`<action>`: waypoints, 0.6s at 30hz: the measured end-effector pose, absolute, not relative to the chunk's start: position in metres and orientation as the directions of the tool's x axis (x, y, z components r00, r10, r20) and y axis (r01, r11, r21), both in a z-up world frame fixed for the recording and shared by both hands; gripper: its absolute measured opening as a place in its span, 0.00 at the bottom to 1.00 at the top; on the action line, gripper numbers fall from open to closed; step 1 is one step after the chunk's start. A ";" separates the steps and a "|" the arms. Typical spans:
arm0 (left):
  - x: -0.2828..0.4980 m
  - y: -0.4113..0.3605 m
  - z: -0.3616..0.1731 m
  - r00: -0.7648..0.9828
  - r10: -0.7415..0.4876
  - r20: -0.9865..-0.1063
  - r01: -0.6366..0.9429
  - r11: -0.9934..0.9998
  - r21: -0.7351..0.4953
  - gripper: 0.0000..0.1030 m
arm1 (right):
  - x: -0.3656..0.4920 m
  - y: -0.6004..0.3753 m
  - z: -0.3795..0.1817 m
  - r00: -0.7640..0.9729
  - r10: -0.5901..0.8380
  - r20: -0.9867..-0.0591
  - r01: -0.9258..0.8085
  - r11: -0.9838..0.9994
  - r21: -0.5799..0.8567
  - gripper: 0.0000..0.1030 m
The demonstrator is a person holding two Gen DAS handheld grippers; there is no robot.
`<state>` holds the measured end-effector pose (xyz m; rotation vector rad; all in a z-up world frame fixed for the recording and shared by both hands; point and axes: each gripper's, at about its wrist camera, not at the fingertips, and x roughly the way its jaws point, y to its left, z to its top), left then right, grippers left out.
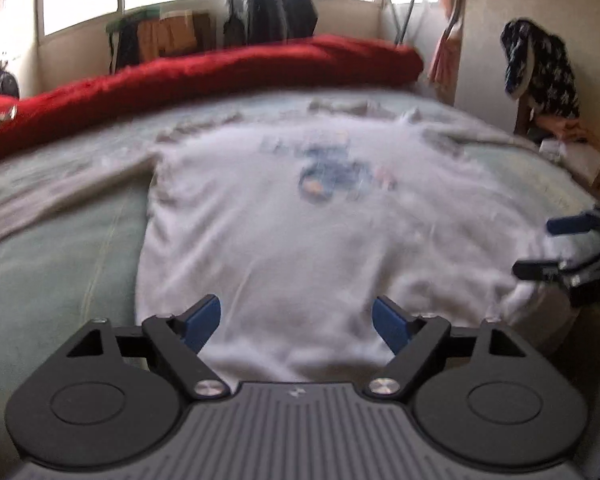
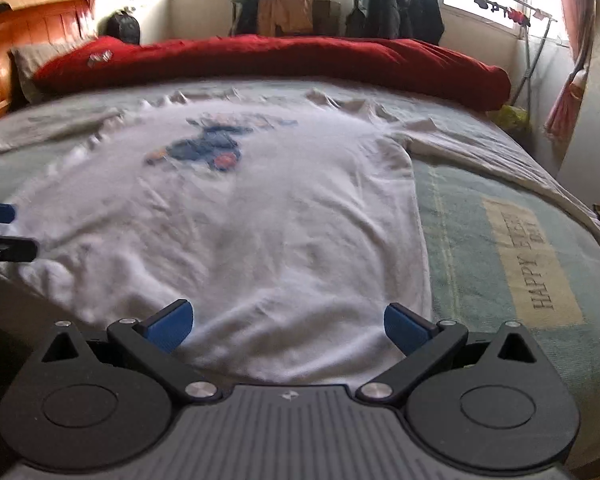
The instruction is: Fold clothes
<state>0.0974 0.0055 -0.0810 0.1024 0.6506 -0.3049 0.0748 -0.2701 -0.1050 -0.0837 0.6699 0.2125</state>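
Pale green bedspread [image 2: 480, 248] is the biggest thing you've got in front of you, with a tan patch [image 2: 534, 258] on it reading "HAPPY" plus more text I can't make out. Along the far edge sits a long red duvet [image 2: 284, 60], rolled up.

Your white long-sleeved shirt [image 2: 260, 216] lies flat on the bedspread, front up, hem toward you, both sleeves stretched out to the sides. Blue cartoon print [image 2: 206, 146] on the chest, too blurry to read. The fabric's a bit rumpled near the hem.

No real containers, apart from some cardboard boxes [image 2: 296, 14] under the window; can't see inside.

Your left gripper [image 1: 296, 320] and right gripper [image 2: 288, 322] both hover over the hem, jaws spread wide, holding nothing.
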 end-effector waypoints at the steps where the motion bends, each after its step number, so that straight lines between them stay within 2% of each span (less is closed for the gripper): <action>1: 0.103 0.003 -0.079 0.751 -0.258 -0.607 0.315 0.949 -0.014 0.81 | 0.074 -0.268 -0.101 0.776 0.195 -0.600 -0.246 0.969 -0.003 1.00; 3: 0.114 -0.003 -0.082 0.744 -0.260 -0.616 0.308 0.951 -0.030 0.81 | 0.076 -0.260 -0.095 0.795 0.230 -0.561 -0.276 0.961 0.003 1.00; 6: 0.121 -0.006 -0.098 0.712 -0.213 -0.669 0.267 0.964 -0.024 0.81 | 0.087 -0.252 -0.103 0.779 0.218 -0.588 -0.279 0.960 -0.015 1.00; 9: 0.101 0.001 -0.104 0.728 -0.223 -0.648 0.274 0.962 -0.022 0.82 | 0.084 -0.256 -0.119 0.736 0.199 -0.647 -0.278 0.960 -0.021 1.00; 14: 0.092 0.017 -0.092 0.715 -0.248 -0.654 0.265 0.961 -0.075 0.83 | 0.060 -0.279 -0.118 0.743 0.231 -0.628 -0.271 0.962 0.032 1.00; 18: 0.108 0.022 -0.084 0.739 -0.202 -0.643 0.210 0.976 -0.065 0.83 | 0.067 -0.266 -0.099 0.738 0.311 -0.599 -0.330 0.940 0.082 1.00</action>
